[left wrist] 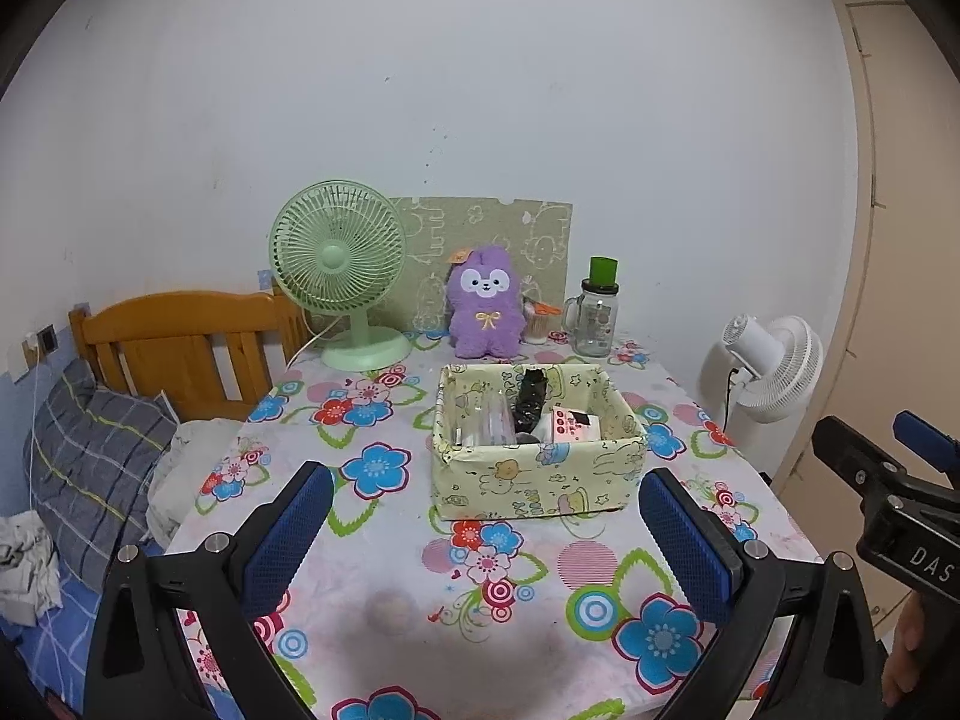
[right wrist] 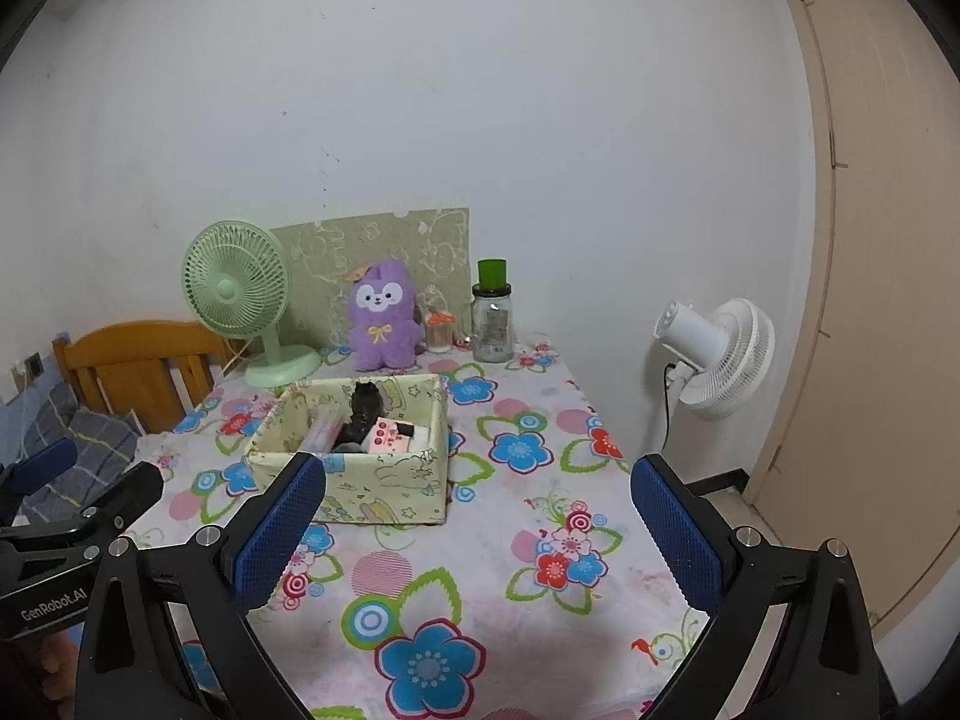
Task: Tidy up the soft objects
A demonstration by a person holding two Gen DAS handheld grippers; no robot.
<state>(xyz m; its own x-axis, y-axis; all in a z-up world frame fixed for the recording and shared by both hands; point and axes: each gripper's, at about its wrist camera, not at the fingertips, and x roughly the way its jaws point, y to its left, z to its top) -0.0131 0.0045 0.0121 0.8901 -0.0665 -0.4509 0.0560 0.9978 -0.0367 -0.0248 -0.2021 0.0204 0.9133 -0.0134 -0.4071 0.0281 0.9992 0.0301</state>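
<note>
A: Entry. Purple plush toy sits upright at the far edge of the tabletop, back against a patterned green board that leans on the wall. Not touched by either tool.

B: Neighbours?

A: Green desk fan just beside it on the left. On its right a small toothpick holder, then a glass mug-jar with a green lid. In front of the plush, a fabric storage box with a cartoon print; inside it a clear cup, a dark object and a pink-and-white packet.

B: Tools?

A: Left tool: blue pads spread wide, nothing between them, hanging over the near part of the tabletop. Right tool: likewise spread wide and holding nothing, near edge, right of the box.

B: Surface?

A: Floral tablecloth, blue, red and pink flowers on white; a few faint stains near the front.

B: Room?

A: Pale wall with small marks. Wooden bed headboard left of the tabletop, plaid pillow below it. White standing fan on the right, beige door beyond.
</note>
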